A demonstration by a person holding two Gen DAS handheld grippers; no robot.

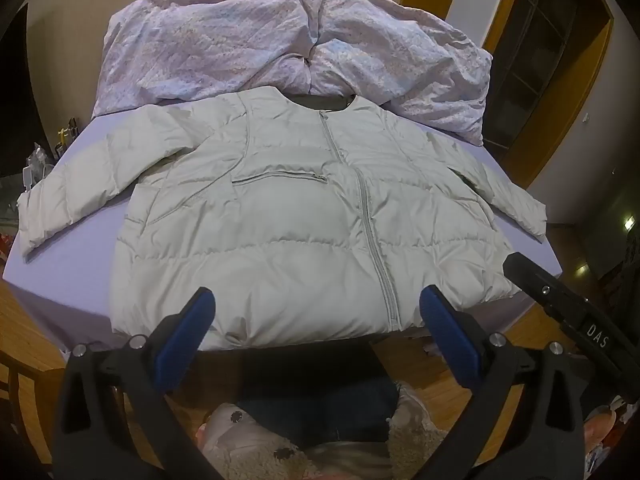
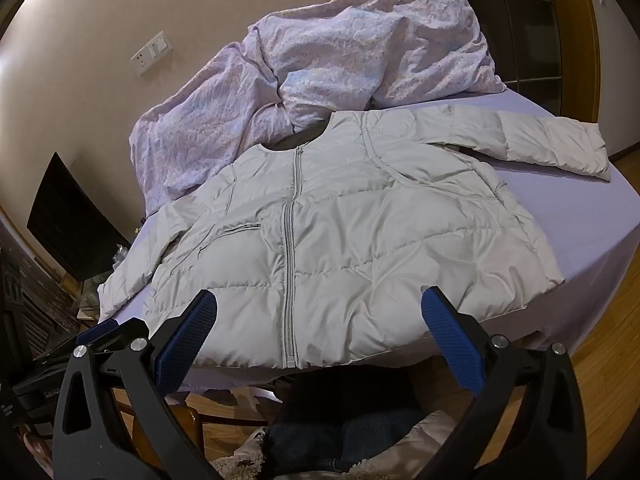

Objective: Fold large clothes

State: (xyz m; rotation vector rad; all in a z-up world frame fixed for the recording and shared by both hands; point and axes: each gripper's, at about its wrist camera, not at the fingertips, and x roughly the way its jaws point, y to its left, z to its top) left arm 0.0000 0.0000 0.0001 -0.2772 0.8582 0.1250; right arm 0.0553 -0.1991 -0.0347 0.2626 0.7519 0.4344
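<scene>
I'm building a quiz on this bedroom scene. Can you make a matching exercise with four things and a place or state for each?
Things
1. pale grey quilted puffer jacket
2. crumpled lilac floral duvet
3. left hand-held gripper
4. white wall socket plate

Places or states
A. heaped at the far end of the bed
B. fixed on the beige wall
C. spread flat, front up, zipped shut
D. open, empty, above the hem

Pairs: 1-C, 2-A, 3-D, 4-B
</scene>
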